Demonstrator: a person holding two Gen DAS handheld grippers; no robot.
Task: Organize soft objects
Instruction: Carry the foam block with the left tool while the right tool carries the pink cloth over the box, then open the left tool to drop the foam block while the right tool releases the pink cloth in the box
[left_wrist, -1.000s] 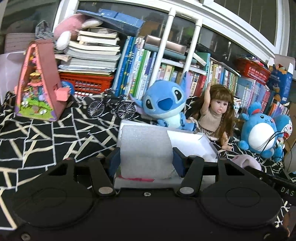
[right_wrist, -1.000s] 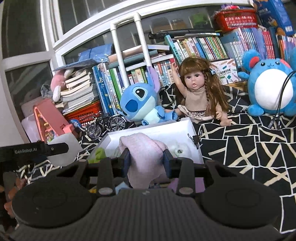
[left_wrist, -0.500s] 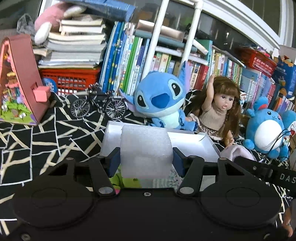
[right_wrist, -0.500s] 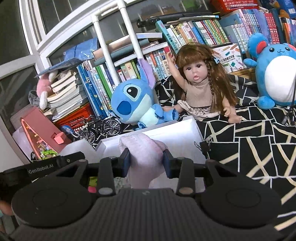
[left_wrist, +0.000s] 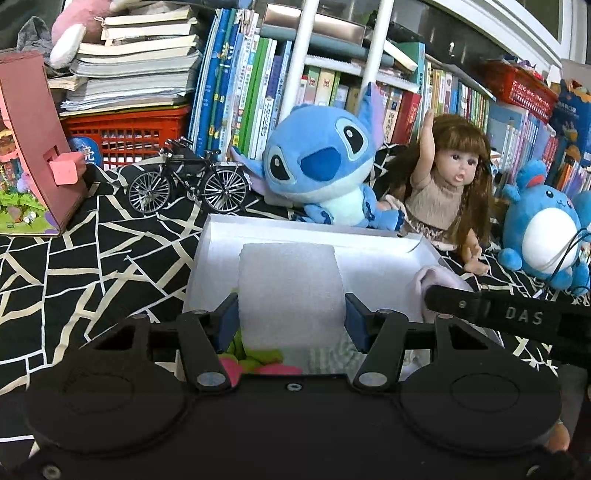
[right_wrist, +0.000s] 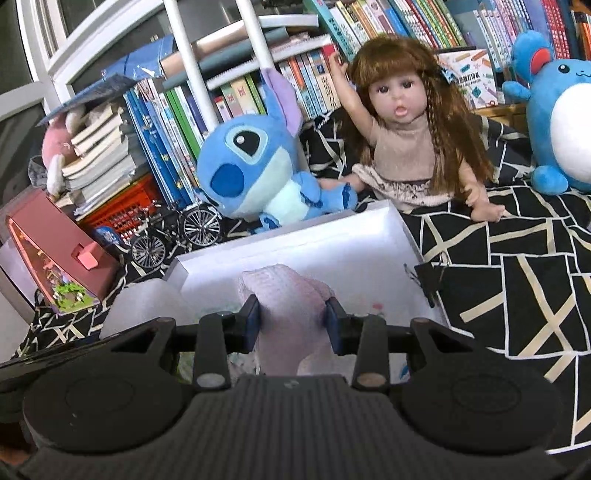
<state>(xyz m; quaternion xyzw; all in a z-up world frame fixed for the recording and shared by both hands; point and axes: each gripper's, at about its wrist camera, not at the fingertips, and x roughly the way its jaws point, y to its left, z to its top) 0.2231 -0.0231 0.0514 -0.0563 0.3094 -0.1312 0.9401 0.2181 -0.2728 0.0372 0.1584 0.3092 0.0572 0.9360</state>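
My left gripper (left_wrist: 290, 319) is shut on a white foam block (left_wrist: 290, 288) and holds it over the near end of the white box (left_wrist: 273, 230). My right gripper (right_wrist: 291, 323) is shut on a pale pink cloth (right_wrist: 288, 295), also over the white box (right_wrist: 303, 236). The pink cloth (left_wrist: 434, 282) and the right gripper's black body show at the right of the left wrist view. The foam block (right_wrist: 147, 302) shows at the left of the right wrist view. Green, pink and striped soft items (left_wrist: 266, 360) lie in the box under the foam.
A blue Stitch plush (left_wrist: 321, 166), a doll (left_wrist: 447, 188) and a round blue plush (left_wrist: 546, 229) sit behind the box. A model bicycle (left_wrist: 188, 184), a pink toy house (left_wrist: 29, 155), a red basket and rows of books stand further back on the black patterned cloth.
Both grippers have moved forward and lower over the white box, carrying the foam block and the pink cloth. The plush toys and doll look nearer.
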